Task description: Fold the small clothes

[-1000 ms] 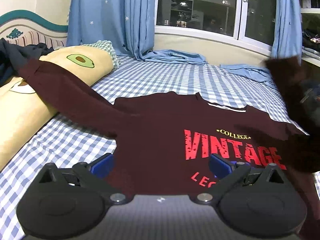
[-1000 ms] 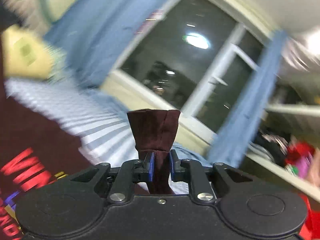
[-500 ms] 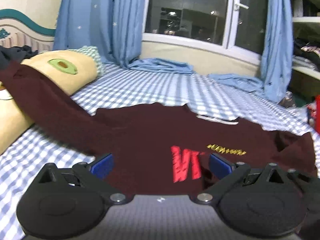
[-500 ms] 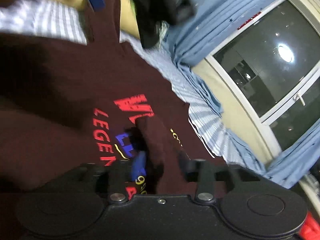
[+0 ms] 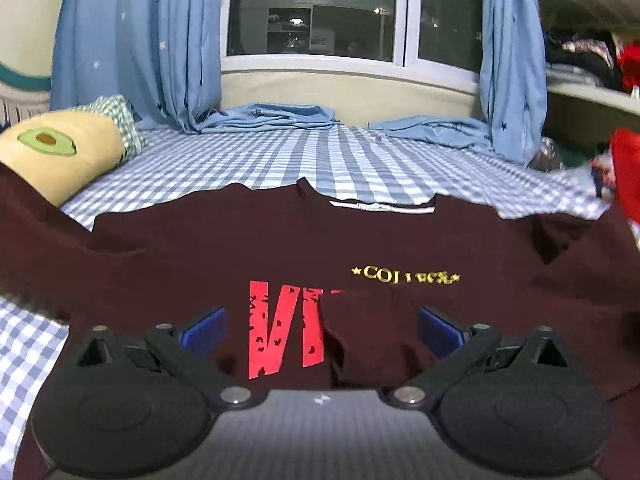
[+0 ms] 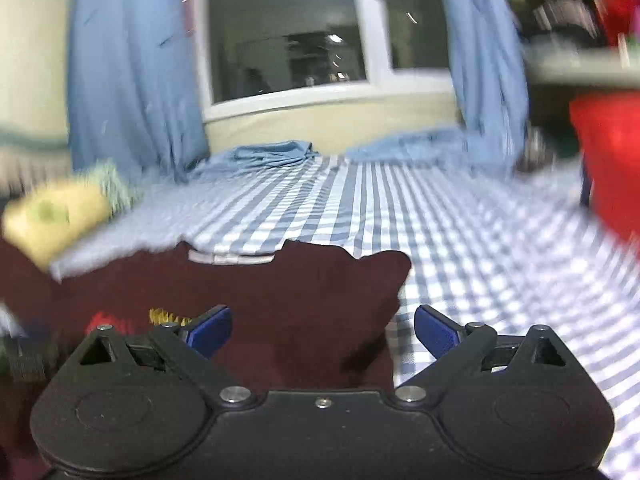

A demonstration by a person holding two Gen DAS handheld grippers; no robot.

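A dark maroon sweatshirt (image 5: 208, 248) with red and yellow lettering lies face up on the blue checked bed (image 5: 304, 160). Its right sleeve (image 5: 372, 332) is folded across the chest and covers part of the red print. The other sleeve (image 5: 36, 232) stretches away to the left over a pillow. My left gripper (image 5: 320, 328) hovers open just above the chest, nothing between its blue pads. In the blurred right wrist view my right gripper (image 6: 322, 330) is over the sweatshirt's right shoulder (image 6: 320, 292), its jaws opening wide and holding nothing.
A yellow avocado pillow (image 5: 60, 152) lies along the left side of the bed. Blue curtains (image 5: 136, 40) hang by the window, their ends pooled on the bed's far edge. A red object (image 5: 628, 168) and cluttered shelves (image 5: 580, 52) stand at the right.
My right gripper carried the sleeve cuff over the chest, let it go and swung back to the right shoulder. My left gripper sank closer to the sweatshirt.
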